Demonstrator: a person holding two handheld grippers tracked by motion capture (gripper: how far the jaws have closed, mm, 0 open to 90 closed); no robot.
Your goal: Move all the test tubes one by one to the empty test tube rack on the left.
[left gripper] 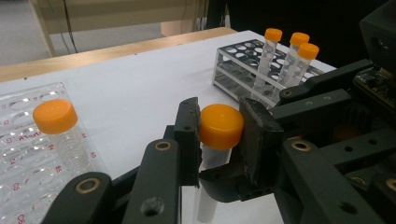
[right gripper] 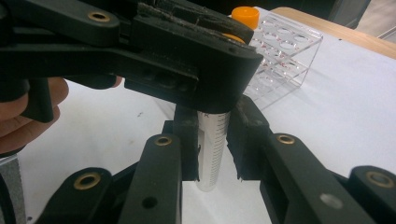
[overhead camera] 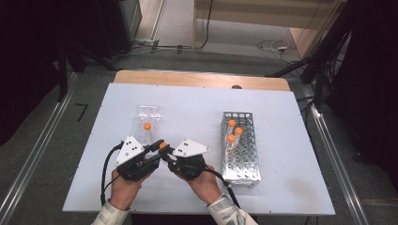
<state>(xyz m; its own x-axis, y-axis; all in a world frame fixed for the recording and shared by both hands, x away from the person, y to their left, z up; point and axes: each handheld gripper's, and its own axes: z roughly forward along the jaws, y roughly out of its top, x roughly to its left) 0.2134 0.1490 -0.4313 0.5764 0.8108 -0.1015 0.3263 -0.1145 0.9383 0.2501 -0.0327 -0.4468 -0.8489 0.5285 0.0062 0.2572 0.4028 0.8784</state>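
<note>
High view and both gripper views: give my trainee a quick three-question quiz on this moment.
1. How many orange-capped tubes stand in the metal rack?
2. True or false: the left hand-held gripper is shut on the orange cap of the held tube.
3. Which part of that tube does the right hand-held gripper grip: A the cap, B the clear body?

Key: 1. Three. 2. True. 3. B.

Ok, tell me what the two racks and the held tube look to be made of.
Right-hand rack: looks like metal, silvery and shiny, with punched round holes.
Left-hand rack: seems clear acrylic or similar plastic; see-through, glossy, with red printed labels.
Held tube: probably translucent plastic with printed graduation marks; its cap looks like smooth matte orange plastic.
</note>
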